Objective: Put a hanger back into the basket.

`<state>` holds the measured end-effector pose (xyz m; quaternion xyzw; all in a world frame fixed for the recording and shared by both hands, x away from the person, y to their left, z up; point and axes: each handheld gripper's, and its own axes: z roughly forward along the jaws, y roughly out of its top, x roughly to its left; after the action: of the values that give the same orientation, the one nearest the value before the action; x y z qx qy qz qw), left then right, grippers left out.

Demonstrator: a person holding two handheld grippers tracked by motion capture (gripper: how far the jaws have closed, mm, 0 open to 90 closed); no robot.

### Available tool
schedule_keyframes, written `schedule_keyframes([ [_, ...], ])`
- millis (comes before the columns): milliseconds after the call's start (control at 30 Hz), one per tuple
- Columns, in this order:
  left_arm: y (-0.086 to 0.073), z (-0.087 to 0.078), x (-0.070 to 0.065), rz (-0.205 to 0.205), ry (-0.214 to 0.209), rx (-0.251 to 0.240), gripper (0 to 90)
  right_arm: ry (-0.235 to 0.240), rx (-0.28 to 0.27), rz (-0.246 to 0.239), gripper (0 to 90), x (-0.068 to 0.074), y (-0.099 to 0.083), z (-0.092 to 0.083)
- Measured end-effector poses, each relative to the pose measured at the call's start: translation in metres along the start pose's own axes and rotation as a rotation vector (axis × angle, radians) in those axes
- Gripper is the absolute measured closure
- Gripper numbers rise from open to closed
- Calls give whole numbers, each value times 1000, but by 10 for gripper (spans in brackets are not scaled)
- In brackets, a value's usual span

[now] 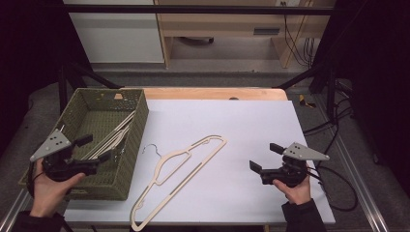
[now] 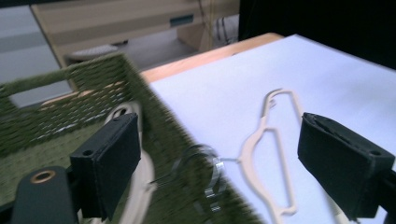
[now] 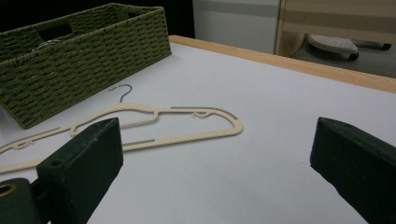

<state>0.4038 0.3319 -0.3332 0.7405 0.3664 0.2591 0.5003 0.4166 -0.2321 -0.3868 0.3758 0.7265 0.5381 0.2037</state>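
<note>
Now the left gripper (image 1: pixel 94 149) is hovering over the near part of the green woven basket (image 1: pixel 133 145), which is standing at the left edge of the table (image 1: pixel 251 121). Its jaws are standing wide apart and are holding nothing. In the left gripper view, cream hangers (image 2: pixel 140 179) are lying in the basket just below the left jaw, and a metal hook (image 2: pixel 196 163) is showing between the two jaws, blurred, so I cannot tell if it is touching them. Another cream hanger (image 1: pixel 181 176) is lying flat on the white sheet, just beside the basket's right wall, running from the near edge toward the middle of the table. The right gripper (image 1: pixel 266 157) is resting near the right edge, well apart from this hanger, with its jaws also wide and empty, pointing toward it.
</note>
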Motion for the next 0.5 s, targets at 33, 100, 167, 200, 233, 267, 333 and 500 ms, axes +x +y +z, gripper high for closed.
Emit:
schedule_keyframes([
  [33, 0, 0, -5, 4, 2, -6, 133, 0, -2, 1, 33, 0, 0, 0],
  [100, -1, 0, -18, 13, -1, -25, 133, -1, -2, -1, 32, 0, 0, -1],
  [167, -4, 1, -29, 15, -12, -45, 133, -1, -2, 0, 32, 0, 0, -2],
  [200, -4, 2, -33, 14, -15, -47, 133, -1, -2, 0, 32, 0, 0, -2],
  [233, -6, 3, -39, 9, -19, -60, 131, -1, -2, 0, 32, 0, 0, -2],
  [267, -7, 4, -42, 10, -20, -62, 128, -2, -2, -1, 32, 0, 0, -2],
  [333, -9, 7, -50, 18, -17, -61, 126, 2, -1, -3, 32, 0, 0, -2],
  [500, -13, 15, -66, 31, -33, -54, 124, 1, 0, -1, 31, 0, 0, -2],
])
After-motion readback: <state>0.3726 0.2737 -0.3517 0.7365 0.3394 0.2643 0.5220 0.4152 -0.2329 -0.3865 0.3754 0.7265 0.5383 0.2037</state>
